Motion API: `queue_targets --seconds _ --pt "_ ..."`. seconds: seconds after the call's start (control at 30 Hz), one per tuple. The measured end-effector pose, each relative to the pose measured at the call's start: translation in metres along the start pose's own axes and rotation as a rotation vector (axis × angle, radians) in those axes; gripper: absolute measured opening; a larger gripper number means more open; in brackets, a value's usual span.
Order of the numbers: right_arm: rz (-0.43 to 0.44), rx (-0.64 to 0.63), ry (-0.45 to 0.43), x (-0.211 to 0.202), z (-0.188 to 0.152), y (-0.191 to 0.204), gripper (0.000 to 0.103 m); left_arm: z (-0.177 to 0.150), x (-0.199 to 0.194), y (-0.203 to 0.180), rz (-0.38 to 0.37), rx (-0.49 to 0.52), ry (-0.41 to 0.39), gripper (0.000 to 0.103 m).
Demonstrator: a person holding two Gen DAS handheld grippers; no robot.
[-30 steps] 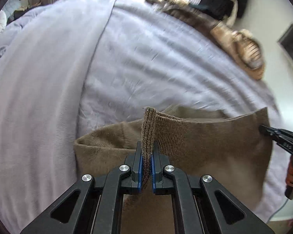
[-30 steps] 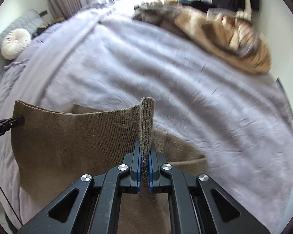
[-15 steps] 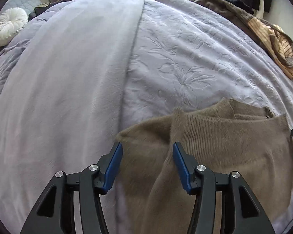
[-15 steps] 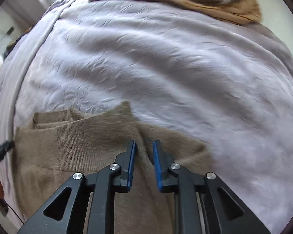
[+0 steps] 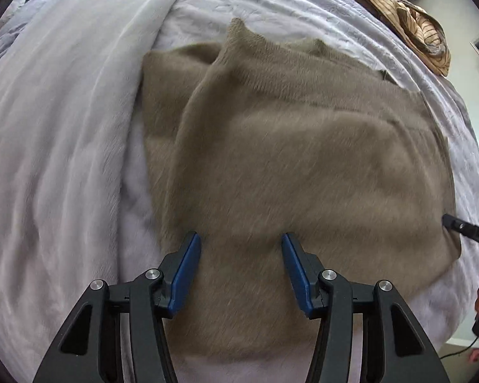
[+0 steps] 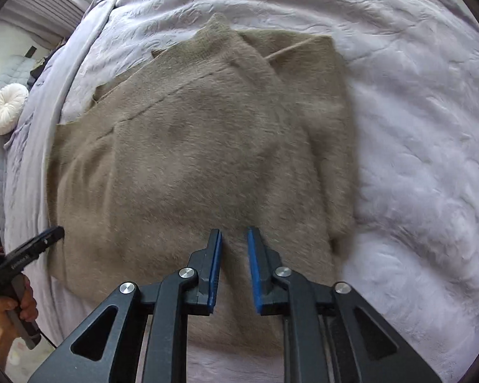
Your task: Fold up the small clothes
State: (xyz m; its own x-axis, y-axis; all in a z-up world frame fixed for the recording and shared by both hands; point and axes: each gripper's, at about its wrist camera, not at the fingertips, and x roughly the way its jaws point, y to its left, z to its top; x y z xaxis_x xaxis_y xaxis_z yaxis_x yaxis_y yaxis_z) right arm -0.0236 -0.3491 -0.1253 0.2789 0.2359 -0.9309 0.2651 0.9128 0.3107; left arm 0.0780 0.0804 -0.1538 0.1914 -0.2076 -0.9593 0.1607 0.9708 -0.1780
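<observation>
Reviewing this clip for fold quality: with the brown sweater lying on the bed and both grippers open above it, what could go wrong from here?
1. The sweater's top layer lies skewed, its ribbed corner poking past the layer below; folding again may lock in uneven edges.
2. Both the left gripper and right gripper hang over mid-fabric, not an edge; closing there could pinch several layers and bunch the fold.
3. The quilt is soft and wrinkled; a pinch might catch it too.
</observation>
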Motion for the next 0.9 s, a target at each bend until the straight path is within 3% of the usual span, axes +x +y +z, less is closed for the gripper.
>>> queue_targets --seconds 0.1,0.17,0.23,0.27,0.3,0.43,0.6,0.67,0.7,0.73,0.8,0.9 --pt "-0.022 0.059 0.008 -0.012 -0.006 -0.015 0.018 -0.012 -0.015 0.015 0.015 -0.056 0.017 0.056" --pt "0.007 0.119 0.002 -0.023 -0.014 -0.027 0.021 -0.025 -0.026 0.027 0.043 -0.130 0.036 0.074" --pt "0.097 0.180 -0.005 -0.036 -0.028 -0.037 0.035 -0.038 -0.034 0.037 -0.011 -0.200 0.030 0.077" --pt "0.153 0.221 -0.003 -0.040 -0.037 -0.041 0.050 -0.047 -0.034 0.044 -0.075 -0.262 0.054 0.077" --pt "0.197 0.255 0.002 -0.042 -0.047 -0.045 0.056 -0.053 -0.031 0.047 -0.114 -0.306 0.072 0.077" --pt "0.328 0.440 0.032 -0.030 -0.077 -0.058 0.056 -0.068 -0.008 0.051 -0.231 -0.470 0.118 0.077" --pt "0.439 0.683 -0.038 -0.011 -0.094 -0.082 0.056 -0.064 0.003 0.058 -0.272 -0.613 0.060 0.075" --pt "0.491 0.752 -0.085 -0.005 -0.090 -0.087 0.055 -0.061 0.002 0.063 -0.266 -0.655 0.017 0.038" --pt "0.507 0.780 -0.092 0.001 -0.084 -0.088 0.035 -0.055 0.004 0.069 -0.291 -0.661 0.017 0.011" --pt "0.511 0.802 -0.088 0.003 -0.082 -0.089 0.012 -0.055 0.004 0.068 -0.314 -0.666 0.014 0.011" --pt "0.486 0.789 -0.067 0.000 -0.073 -0.085 0.008 -0.050 -0.012 0.060 -0.282 -0.602 -0.027 0.011" --pt "0.466 0.641 -0.094 -0.033 -0.061 -0.071 0.007 -0.048 -0.042 0.043 -0.254 -0.474 -0.086 0.011"
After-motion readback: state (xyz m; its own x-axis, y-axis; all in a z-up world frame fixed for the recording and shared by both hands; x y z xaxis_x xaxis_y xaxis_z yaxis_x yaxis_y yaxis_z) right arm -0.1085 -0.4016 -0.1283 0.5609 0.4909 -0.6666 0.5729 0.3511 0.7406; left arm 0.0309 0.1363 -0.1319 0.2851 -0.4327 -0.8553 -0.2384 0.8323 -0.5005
